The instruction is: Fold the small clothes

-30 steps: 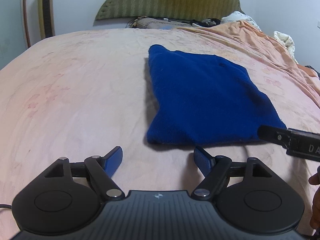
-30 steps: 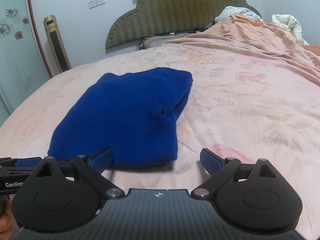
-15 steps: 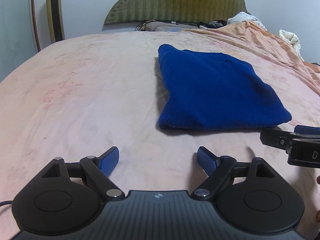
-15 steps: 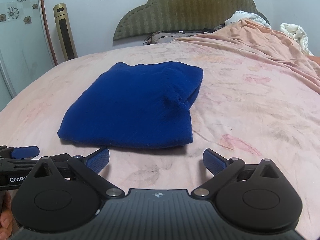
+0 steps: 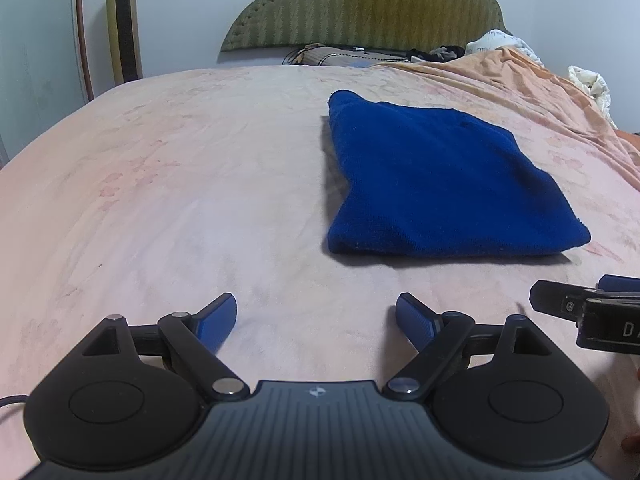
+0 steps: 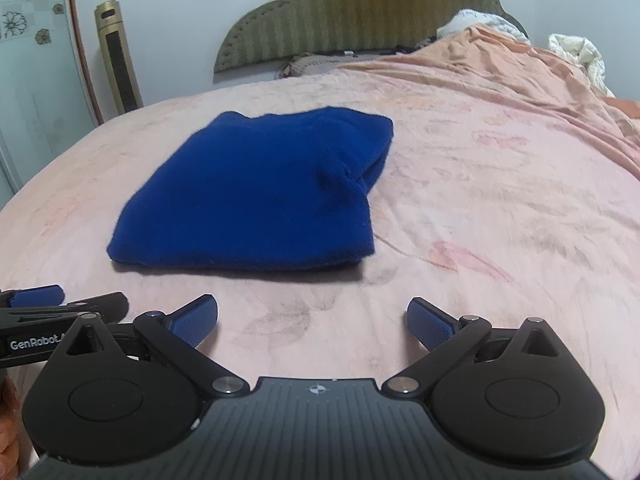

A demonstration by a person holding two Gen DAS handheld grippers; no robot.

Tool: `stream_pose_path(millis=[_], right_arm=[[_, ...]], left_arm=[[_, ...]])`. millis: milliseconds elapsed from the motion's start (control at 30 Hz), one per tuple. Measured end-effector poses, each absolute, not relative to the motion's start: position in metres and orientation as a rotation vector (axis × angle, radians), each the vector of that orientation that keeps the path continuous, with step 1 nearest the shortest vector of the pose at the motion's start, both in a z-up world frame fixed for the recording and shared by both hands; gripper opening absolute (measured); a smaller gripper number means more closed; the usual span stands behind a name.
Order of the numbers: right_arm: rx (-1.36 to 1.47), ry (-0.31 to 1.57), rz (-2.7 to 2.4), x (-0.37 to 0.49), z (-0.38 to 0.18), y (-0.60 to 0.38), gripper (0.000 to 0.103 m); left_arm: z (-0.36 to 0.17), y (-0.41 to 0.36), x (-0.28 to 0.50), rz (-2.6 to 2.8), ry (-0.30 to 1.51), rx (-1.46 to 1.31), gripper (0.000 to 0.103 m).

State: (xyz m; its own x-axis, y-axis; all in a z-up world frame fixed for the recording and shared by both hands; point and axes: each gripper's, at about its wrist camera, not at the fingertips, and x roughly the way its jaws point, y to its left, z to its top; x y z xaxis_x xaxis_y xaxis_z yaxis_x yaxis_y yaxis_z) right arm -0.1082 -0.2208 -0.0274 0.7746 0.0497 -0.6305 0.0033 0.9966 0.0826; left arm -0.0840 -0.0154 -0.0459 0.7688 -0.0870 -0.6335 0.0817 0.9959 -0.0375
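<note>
Since the earlier frames we see both tongs drawn back from the blue folded garment [image 5: 440, 184], which now lies further up in each view, with a strip of bare bedsheet between its near edge and the blue pads. The left tongs [image 5: 316, 318] have just been opening; their jaws stand wide apart with nothing between them, hovering over the pink bed [image 5: 168, 184]. The right tongs [image 6: 312, 320] are spread wide as well and hold nothing.

We take the garment as our landmark. It lies flat on the bed, folded into a rough rectangle. The left tongs sit in front of its near edge and off towards its left corner; the right tongs sit in front of the same edge towards its right corner [image 6: 360, 256]. Neither touches it. Beyond the garment stands the green padded headboard [image 5: 360, 4], and to the garment's right a peach blanket [image 6: 500, 76] is bunched up.
</note>
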Motion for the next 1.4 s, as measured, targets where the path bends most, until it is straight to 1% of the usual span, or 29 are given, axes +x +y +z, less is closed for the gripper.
stream_pose_path(millis=[433, 933, 1400], right_arm=[[-0.030, 0.678, 0.003, -0.113, -0.040, -0.213, 0.103], [0.020, 0.707, 0.017, -0.115, -0.030, -0.214, 0.103], [0.002, 0.716, 0.002, -0.115, -0.028, -0.213, 0.102]], left_arm=[[-0.050, -0.019, -0.085, -0.065, 0.684, 0.017, 0.097], [-0.044, -0.014, -0.090, -0.039, 0.697, 0.008, 0.097], [-0.044, -0.008, -0.091, -0.028, 0.715, -0.010, 0.097]])
